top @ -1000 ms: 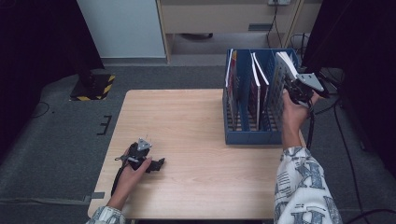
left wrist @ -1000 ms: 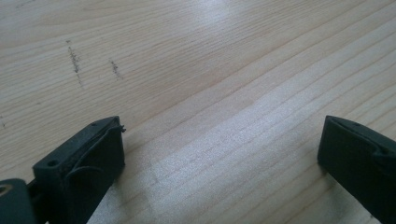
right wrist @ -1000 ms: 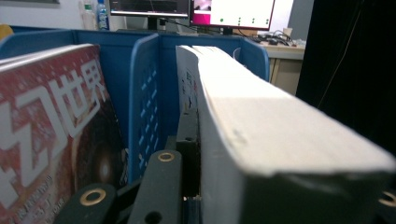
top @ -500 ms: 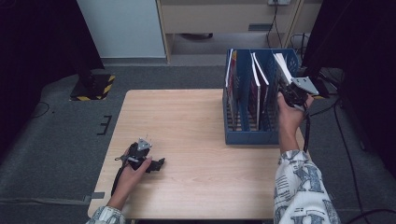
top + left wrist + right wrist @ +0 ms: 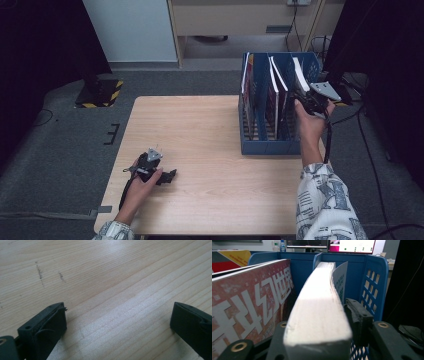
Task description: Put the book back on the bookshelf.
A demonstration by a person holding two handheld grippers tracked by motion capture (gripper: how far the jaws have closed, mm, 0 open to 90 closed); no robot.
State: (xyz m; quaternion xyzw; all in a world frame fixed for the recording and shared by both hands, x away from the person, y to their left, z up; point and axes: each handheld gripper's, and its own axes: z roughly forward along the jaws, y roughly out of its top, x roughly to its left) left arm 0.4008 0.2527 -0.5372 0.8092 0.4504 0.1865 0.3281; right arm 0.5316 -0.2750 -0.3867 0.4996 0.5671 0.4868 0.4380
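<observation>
Nearest the person, the left tool (image 5: 169, 176) is lying low on the table (image 5: 210, 150), its jaws spread wide with nothing but bare wood between them in the left gripper view; it is idling, well apart from the work.

Farther off, at the table's right side, the right tool (image 5: 303, 98) is clenching a thick white-edged book (image 5: 319, 312) by its top edge, the jaws sitting on either side of the page block. The book is standing in the rightmost slot of the blue file rack (image 5: 265, 145), just beside the rack's perforated end wall (image 5: 372, 293).

By my judgement, the step in hand is handling this book at the rack, either seating it or lifting it out; I cannot tell which. The next move is calling for a straight path along the slot, keeping the book clear of the dividers and the neighbouring red magazine (image 5: 249, 305).

Counting: two tools, one rack, one gripped book, and at least three other books or magazines standing in the slots to its left.
</observation>
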